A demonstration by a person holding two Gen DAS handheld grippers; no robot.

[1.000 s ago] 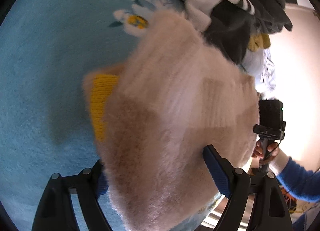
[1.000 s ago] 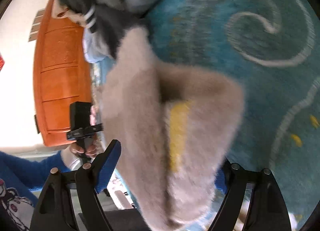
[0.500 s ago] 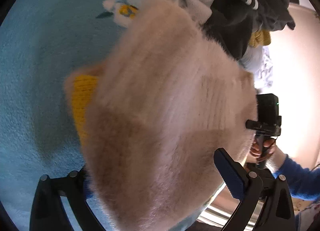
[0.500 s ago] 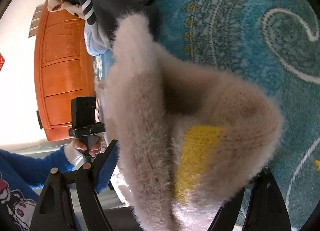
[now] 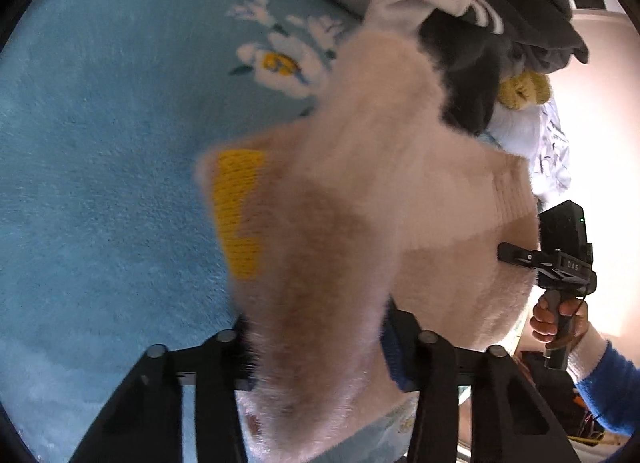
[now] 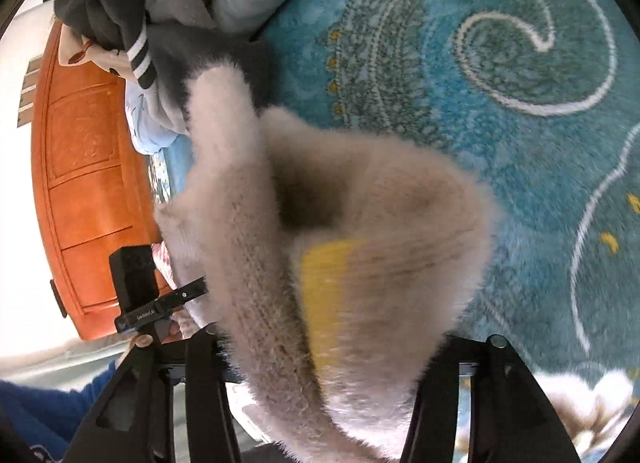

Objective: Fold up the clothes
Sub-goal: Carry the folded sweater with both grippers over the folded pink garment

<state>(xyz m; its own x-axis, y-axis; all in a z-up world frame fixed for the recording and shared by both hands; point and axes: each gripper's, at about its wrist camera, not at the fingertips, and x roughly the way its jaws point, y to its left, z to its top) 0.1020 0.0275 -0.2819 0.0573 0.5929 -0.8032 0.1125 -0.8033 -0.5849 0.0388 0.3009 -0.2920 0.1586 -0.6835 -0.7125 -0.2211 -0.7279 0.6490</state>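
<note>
A fluffy beige sweater (image 5: 380, 203) with a yellow knit patch (image 5: 238, 219) hangs bunched above the blue rug (image 5: 100, 143). My left gripper (image 5: 320, 343) is shut on its lower edge, and the fabric hides the pads. In the right wrist view the same sweater (image 6: 380, 243) drapes in a thick fold with the yellow patch (image 6: 324, 295) facing me. My right gripper (image 6: 320, 343) is shut on that fold. The sweater's far end reaches the clothes pile.
A pile of dark, grey and white clothes (image 5: 500, 23) lies at the far side of the rug, also seen as the pile (image 6: 160, 3). An orange cabinet (image 6: 80, 183) stands at the left. A person's hand (image 5: 560, 319) in a blue sleeve holds the other gripper's handle.
Both grippers' jaws have narrowed onto the sweater; they stood wide half a second ago. The sweater has been drawn up and bunched between them.
</note>
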